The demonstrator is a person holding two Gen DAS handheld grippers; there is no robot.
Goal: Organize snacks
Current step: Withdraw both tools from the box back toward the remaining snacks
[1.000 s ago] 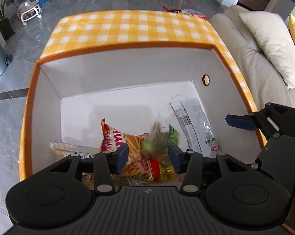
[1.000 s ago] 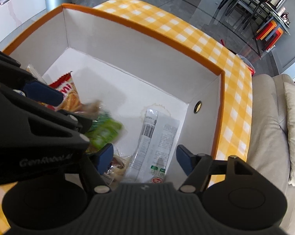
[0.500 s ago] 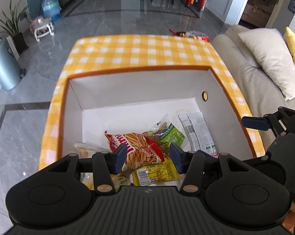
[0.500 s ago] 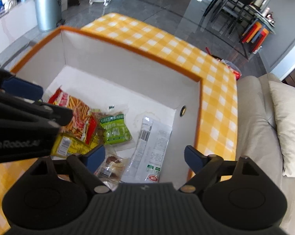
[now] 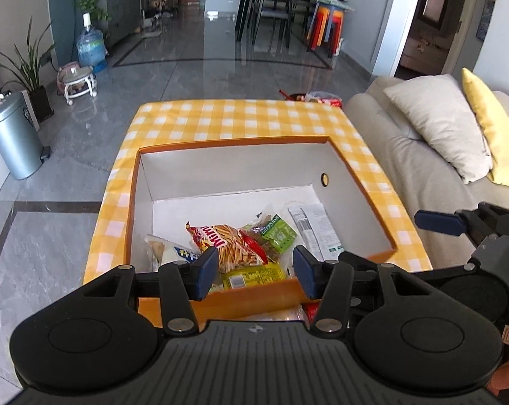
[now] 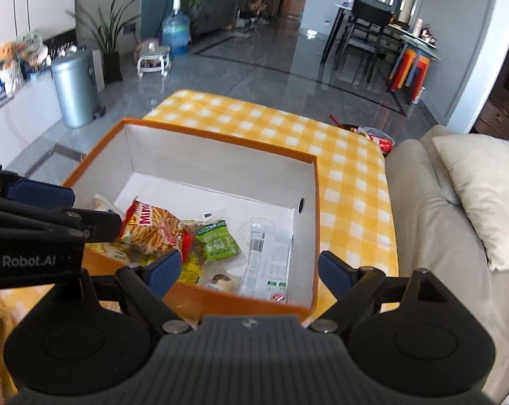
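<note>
An orange-rimmed white box stands on a yellow checked table. It holds several snacks: a red bag of sticks, a green packet, a long white packet, a yellow packet and a white-blue bag. My left gripper is open and empty above the box's near rim. My right gripper is open and empty above the near rim, to the right of the left one.
A beige sofa with a cream pillow and a yellow cushion runs along the table's right side. The yellow checked tablecloth stretches beyond the box. A metal bin stands on the grey floor at left.
Both grippers have pulled up and back from inside the box to above its near rim. The green packet dropped from the left gripper and now lies among the snacks.
</note>
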